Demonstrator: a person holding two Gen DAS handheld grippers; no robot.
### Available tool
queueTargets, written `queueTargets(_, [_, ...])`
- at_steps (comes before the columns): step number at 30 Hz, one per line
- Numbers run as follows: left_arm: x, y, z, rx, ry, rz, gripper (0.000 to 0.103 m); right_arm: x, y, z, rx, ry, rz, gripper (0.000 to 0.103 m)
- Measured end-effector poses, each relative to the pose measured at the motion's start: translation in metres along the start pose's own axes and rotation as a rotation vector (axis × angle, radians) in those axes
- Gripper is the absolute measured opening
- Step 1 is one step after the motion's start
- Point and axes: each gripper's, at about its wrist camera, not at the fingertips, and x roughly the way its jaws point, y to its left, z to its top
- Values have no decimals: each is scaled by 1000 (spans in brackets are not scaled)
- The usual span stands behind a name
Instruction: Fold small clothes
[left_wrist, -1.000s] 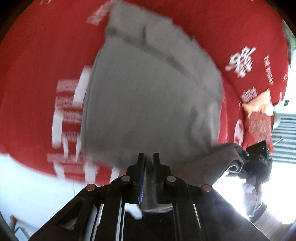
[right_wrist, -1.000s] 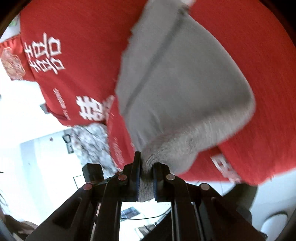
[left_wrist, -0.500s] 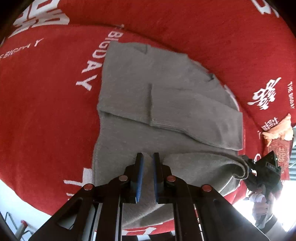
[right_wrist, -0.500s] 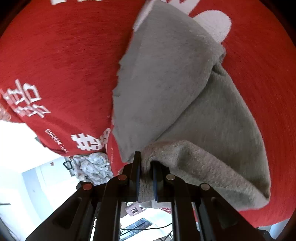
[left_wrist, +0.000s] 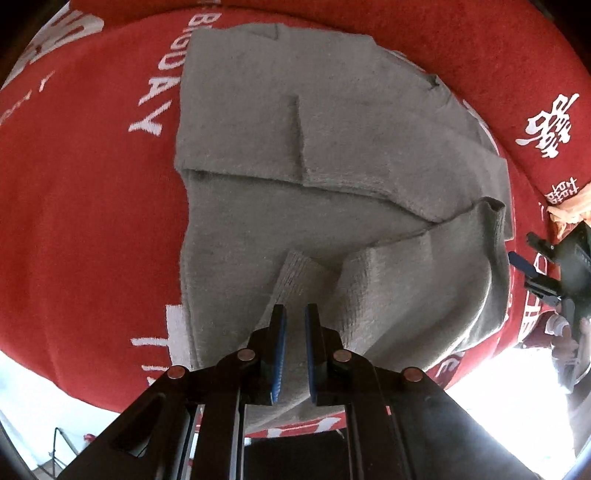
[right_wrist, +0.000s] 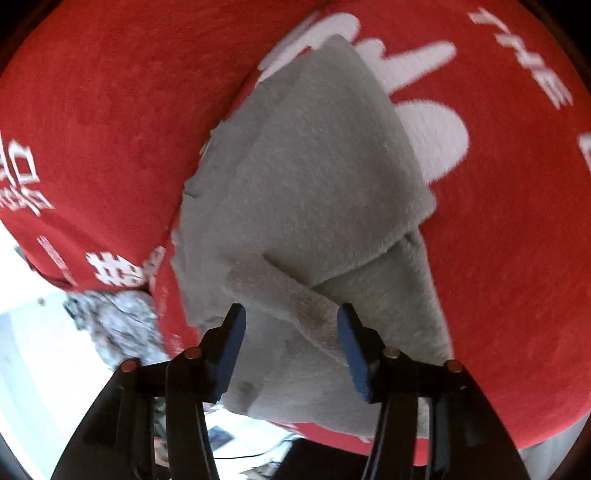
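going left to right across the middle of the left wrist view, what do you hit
red blanket → white BIGDAY lettering → grey garment → right gripper
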Motion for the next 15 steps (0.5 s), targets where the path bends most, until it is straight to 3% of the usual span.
queueTargets(5, [19,1,0,54,78,-46,10,12,28,-5,-158,16,-133,57])
queueTargets(10, [16,-5,-7,151,109,-30,10,18,64,-27,-324,-4,-235,62])
queueTargets(11, [9,-5,-7,166,91,-16,29,19,68,-31,-337,-10,-248,63])
queueTargets(12, [4,-4,-7,171,72,-4,81,19,70,-34,-343,-19,-263,63])
queueTargets(13, [-2,-2,-7,171,45,11,103,19,71,-36,-338,-30,-273,63])
queueTargets(15, [-11,-1,-6,172,-3,20,102,19,70,-38,-323,-46,-290,66])
